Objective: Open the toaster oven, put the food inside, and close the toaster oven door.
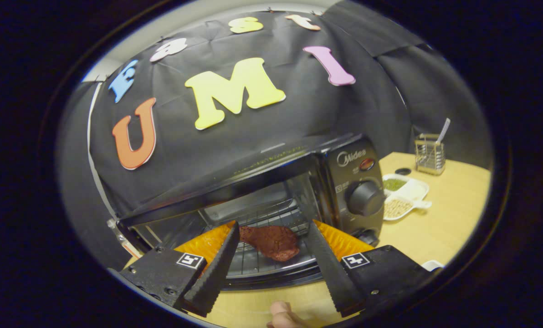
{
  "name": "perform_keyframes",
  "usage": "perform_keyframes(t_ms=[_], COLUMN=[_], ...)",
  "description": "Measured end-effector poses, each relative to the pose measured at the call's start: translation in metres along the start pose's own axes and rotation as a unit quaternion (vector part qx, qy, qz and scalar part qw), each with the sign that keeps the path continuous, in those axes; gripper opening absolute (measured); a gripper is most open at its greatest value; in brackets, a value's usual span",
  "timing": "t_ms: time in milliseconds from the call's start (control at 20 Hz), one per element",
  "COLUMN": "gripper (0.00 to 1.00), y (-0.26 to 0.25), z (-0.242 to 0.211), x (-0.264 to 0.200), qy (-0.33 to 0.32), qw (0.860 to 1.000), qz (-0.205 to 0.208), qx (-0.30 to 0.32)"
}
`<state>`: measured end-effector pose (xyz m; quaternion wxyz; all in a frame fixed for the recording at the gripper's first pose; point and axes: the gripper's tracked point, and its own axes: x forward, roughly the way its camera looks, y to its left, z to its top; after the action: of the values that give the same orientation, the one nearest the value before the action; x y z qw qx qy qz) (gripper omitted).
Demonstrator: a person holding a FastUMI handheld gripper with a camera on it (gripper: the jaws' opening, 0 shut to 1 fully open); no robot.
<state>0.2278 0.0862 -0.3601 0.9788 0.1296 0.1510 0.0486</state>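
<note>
Hovering wide and empty before the open toaster oven [271,191], the tongs [271,264] frame the food [271,241] resting on its rack, leaving the door unshut.

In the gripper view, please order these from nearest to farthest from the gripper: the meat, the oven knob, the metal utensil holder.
Gripper is open.
1. Meat: on the oven rack, between the fingers.
2. Oven knob: on the oven's panel, beyond the right finger.
3. Metal utensil holder: on the table's far side.

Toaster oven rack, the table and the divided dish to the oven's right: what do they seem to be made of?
Rack: thin metal wire, it seems; bare parallel bars, the meat lying on it beyond the open gripper.
Table: pale wood or laminate; even matte tan.
Divided dish: white, smooth, likely plastic or ceramic; cannot tell which.
</note>
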Motion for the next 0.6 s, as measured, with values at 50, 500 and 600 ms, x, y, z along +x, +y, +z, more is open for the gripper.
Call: perform_keyframes(t_ms=[50, 500, 600], gripper=[0.95, 1.0, 1.0], y=[0.002, 0.002, -0.001], z=[0.003, -0.011, -0.028], x=[-0.012, -0.136, -0.156], qy=[-0.002, 0.043, 0.061], qw=[1.0, 0.993, 0.991], qz=[0.005, 0.008, 0.002], qx=[-0.012, -0.106, -0.121])
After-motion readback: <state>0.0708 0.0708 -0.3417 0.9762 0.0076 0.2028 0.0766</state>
